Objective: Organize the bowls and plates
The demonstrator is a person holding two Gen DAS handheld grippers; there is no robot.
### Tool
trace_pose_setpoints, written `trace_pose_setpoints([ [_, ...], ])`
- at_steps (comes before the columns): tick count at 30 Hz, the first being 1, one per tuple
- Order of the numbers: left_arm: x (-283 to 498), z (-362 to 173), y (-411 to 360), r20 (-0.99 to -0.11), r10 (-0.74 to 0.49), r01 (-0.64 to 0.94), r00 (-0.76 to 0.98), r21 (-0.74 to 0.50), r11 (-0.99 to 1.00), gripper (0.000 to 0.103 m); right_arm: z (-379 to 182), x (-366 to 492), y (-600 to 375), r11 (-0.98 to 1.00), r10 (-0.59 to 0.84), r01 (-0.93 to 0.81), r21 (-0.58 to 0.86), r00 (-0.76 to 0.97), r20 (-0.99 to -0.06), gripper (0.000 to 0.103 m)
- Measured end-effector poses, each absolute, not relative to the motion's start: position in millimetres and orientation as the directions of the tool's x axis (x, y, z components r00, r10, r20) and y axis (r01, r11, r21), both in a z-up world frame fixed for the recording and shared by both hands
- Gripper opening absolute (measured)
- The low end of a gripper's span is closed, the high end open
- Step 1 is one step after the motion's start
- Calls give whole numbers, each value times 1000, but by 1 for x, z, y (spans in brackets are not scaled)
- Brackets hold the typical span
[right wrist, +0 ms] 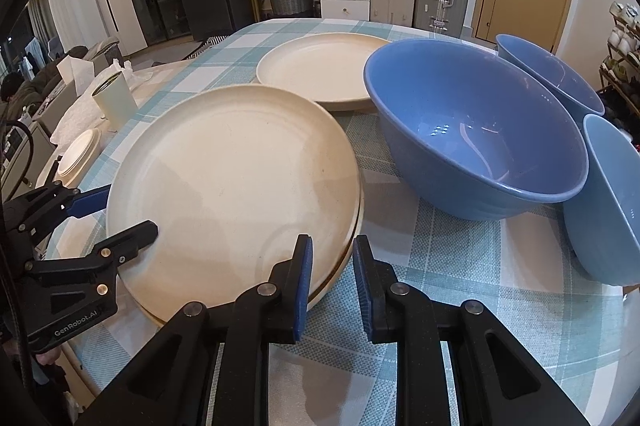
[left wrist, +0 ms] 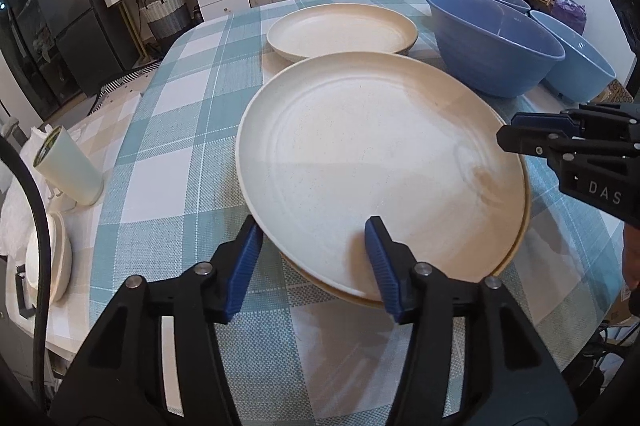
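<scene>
Step in hand, as judged: stacking of cream plates. The top plate (left wrist: 380,162) is seen lying on a second plate (left wrist: 344,292) near the front edge of the checked table (left wrist: 168,130).

The left gripper (left wrist: 314,258) is seen with its jaws apart, straddling the top plate's near rim; the pads look clear of it, so the plate is judged released. The right gripper (right wrist: 332,282) is nearly clenched beside the stack's rim; nothing is seen between its pads.

A 3rd plate (right wrist: 320,70) lies apart behind. 3 blue bowls (right wrist: 472,130) are grouped to the right.

Next, as judged: the left gripper must be drawn clear, then the 3rd plate taken by its rim.
</scene>
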State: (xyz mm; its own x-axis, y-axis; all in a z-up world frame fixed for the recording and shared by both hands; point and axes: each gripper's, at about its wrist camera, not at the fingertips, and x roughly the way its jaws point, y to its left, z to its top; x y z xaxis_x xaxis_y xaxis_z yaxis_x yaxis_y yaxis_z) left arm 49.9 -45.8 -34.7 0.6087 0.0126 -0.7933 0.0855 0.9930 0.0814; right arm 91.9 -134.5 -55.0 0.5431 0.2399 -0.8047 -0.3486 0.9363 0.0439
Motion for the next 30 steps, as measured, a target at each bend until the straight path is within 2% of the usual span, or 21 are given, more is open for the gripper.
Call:
trace_pose_setpoints([
  [3, 51, -35, -43, -795, -7, 83, 607, 55, 995, 58, -55, 91, -137, 938, 246, -344, 54, 546, -801, 25],
  [5, 51, -34, -42, -789, -18, 85, 614, 44, 995, 68, -53, 92, -139, 938, 250, -341, 59, 548, -798, 28],
  [7, 49, -30, -43, -773, -29, 91, 633, 37, 995, 75, -51, 90, -142, 939, 256, -338, 65, 560, -788, 35],
  [8, 47, -27, -43, -767, -37, 96, 641, 32, 995, 75, -49, 89, -144, 939, 260, -336, 68, 567, -781, 38],
  [10, 46, -23, -43, -758, -56, 103, 650, 16, 995, 76, -44, 86, -147, 937, 276, -341, 78, 580, -766, 51],
  [12, 45, -19, -42, -752, -63, 99, 657, 3, 995, 76, -39, 83, -150, 934, 288, -348, 84, 591, -753, 55],
  [14, 45, -15, -40, -747, -66, 90, 662, -8, 996, 77, -33, 80, -154, 929, 299, -360, 83, 600, -742, 63],
  [16, 46, -11, -37, -741, -69, 79, 667, -21, 997, 80, -28, 77, -155, 921, 321, -379, 91, 602, -731, 79],
  [18, 46, -6, -34, -736, -68, 64, 674, -33, 997, 82, -21, 74, -156, 914, 335, -396, 90, 608, -719, 88],
  [21, 48, -1, -31, -732, -84, 52, 676, -66, 996, 85, -9, 71, -158, 906, 348, -416, 80, 621, -702, 94],
  [23, 51, 3, -29, -730, -90, 43, 677, -83, 996, 101, 1, 68, -159, 900, 354, -430, 66, 636, -685, 98],
  [30, 59, 24, -28, -703, -47, 24, 709, -42, 999, 101, 39, 80, -165, 889, 386, -455, 58, 673, -631, 101],
])
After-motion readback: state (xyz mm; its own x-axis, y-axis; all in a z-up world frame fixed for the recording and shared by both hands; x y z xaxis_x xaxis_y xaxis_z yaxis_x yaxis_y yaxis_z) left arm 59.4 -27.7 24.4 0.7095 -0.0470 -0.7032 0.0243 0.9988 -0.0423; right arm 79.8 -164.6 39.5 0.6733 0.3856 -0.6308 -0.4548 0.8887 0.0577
